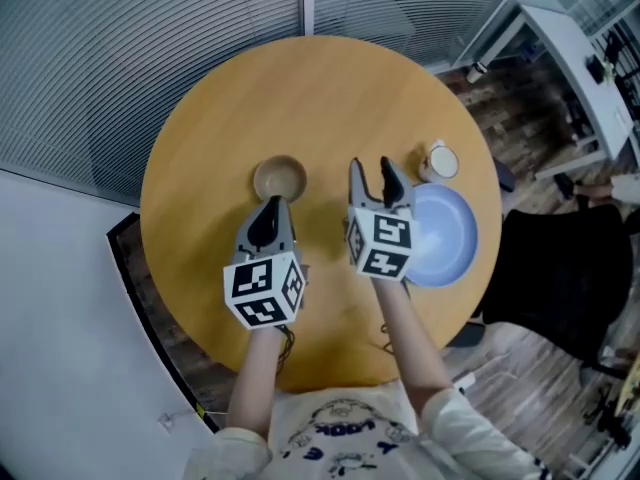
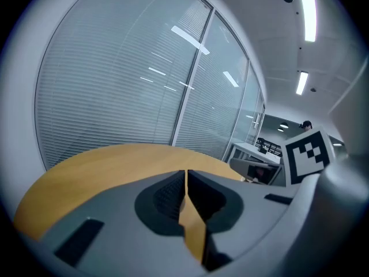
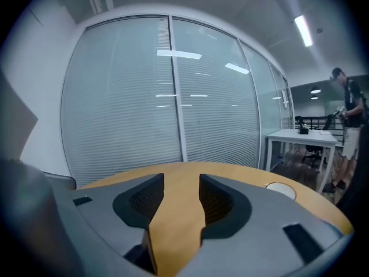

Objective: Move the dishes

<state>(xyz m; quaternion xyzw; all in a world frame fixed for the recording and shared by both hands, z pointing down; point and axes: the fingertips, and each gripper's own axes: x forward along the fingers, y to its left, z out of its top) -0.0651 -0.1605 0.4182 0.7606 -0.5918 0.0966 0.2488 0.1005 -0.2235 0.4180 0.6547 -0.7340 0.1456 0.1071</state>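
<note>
Left gripper (image 1: 272, 205) closed, empty, just near of the bowl (image 1: 279, 178). Right gripper (image 1: 370, 166) open, empty, hiding the blue plate's (image 1: 445, 233) left edge. Cup (image 1: 440, 160) contents unreadable.

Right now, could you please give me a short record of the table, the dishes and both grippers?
table: round, wooden
left gripper: fingers together, nothing between them
right gripper: fingers apart, nothing between them
bowl: tan, empty, just ahead of the left gripper
plate: blue, empty, to the right of the right gripper
cup: white, just beyond the plate
</note>
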